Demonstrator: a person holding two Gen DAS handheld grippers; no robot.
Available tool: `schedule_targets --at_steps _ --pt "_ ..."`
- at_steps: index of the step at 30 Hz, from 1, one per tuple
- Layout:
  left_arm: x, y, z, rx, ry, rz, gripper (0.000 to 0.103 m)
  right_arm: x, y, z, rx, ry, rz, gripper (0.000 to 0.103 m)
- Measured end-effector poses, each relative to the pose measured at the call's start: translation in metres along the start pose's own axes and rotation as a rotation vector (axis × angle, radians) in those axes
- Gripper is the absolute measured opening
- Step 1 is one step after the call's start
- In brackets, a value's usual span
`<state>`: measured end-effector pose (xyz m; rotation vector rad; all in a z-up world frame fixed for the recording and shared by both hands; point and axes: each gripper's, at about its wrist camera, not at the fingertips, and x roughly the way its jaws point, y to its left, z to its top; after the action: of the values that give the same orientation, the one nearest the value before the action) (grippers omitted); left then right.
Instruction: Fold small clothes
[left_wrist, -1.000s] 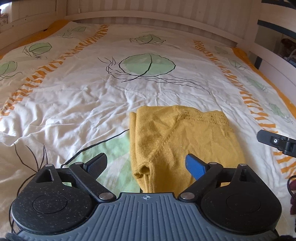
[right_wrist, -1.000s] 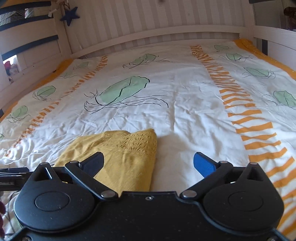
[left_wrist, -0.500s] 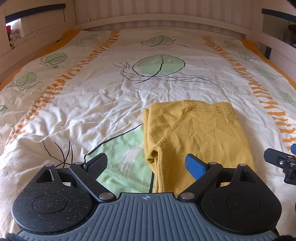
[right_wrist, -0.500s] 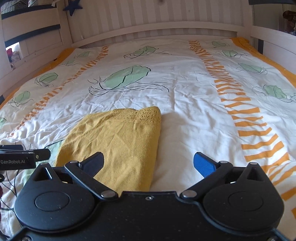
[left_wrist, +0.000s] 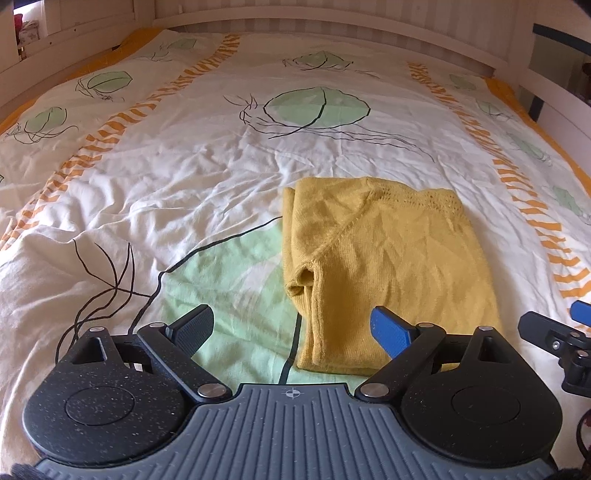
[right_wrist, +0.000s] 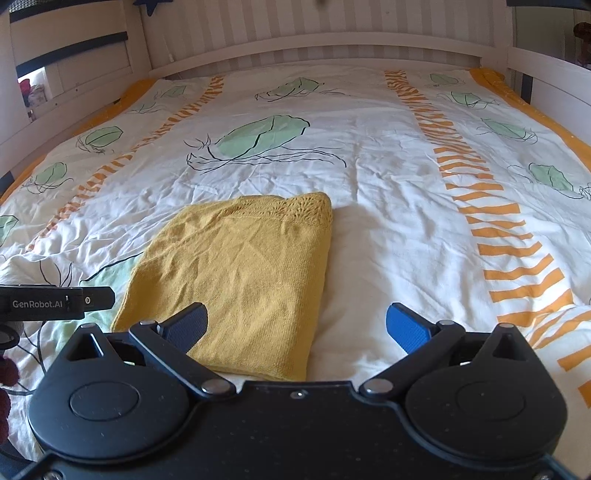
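A mustard yellow knitted garment (left_wrist: 388, 266) lies folded into a rectangle on the bed, lace hem at the far end; it also shows in the right wrist view (right_wrist: 240, 273). My left gripper (left_wrist: 291, 328) is open and empty, held above the garment's near left edge. My right gripper (right_wrist: 297, 325) is open and empty, above the garment's near right edge. The right gripper's tip (left_wrist: 554, 332) shows at the right edge of the left wrist view. The left gripper's tip (right_wrist: 74, 301) shows at the left of the right wrist view.
The bed has a white duvet (left_wrist: 184, 184) with green leaf prints and orange stripes (right_wrist: 498, 221). A white wooden bed frame (right_wrist: 314, 44) runs along the far end and both sides.
Both grippers have pulled back and up from the garment, so more of it and the bed shows. The garment lies still. Both stay open.
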<state>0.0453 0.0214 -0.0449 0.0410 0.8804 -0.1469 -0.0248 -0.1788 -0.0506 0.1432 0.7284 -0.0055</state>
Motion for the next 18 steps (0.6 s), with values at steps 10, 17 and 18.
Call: schedule_targets --at_steps 10,17,18 --pt "0.003 -0.0001 -0.0069 0.001 0.038 0.006 0.096 0.0015 0.0092 -0.0022 -0.037 0.004 -0.013 0.103" --pt "-0.0003 -0.0008 -0.0091 -0.007 0.039 0.026 0.096 0.0016 0.0078 -0.0038 -0.035 0.009 -0.031 0.103" --pt "-0.0005 -0.0004 -0.0095 -0.006 0.038 0.03 0.096 0.0017 0.0074 -0.0041 -0.034 0.01 -0.033 0.103"
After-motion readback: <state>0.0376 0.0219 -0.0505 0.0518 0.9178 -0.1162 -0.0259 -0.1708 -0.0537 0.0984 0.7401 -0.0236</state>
